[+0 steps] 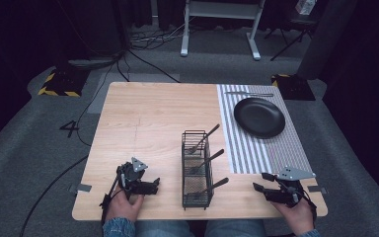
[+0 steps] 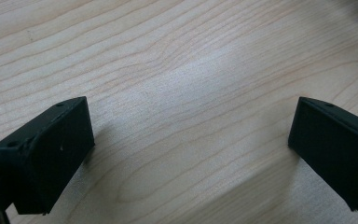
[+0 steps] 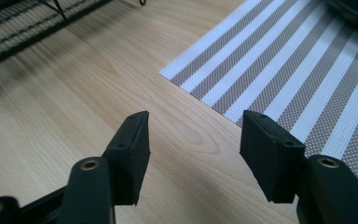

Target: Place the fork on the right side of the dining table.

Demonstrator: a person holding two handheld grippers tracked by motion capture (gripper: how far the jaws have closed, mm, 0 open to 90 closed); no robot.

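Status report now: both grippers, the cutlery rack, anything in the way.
Left gripper open, empty, low over bare table. Right gripper open, empty, beside striped mat. Wire rack upright between them, three utensils inside. Path clear.

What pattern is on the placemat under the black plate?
The placemat has grey and white woven stripes, clearest in the right gripper view.

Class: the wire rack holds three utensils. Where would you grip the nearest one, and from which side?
Grip the dark handle of the nearest utensil where it sticks out above the wire rack, coming from the right with the right hand-held gripper. The handle leans right, clear of the mesh, while its head sits down inside.
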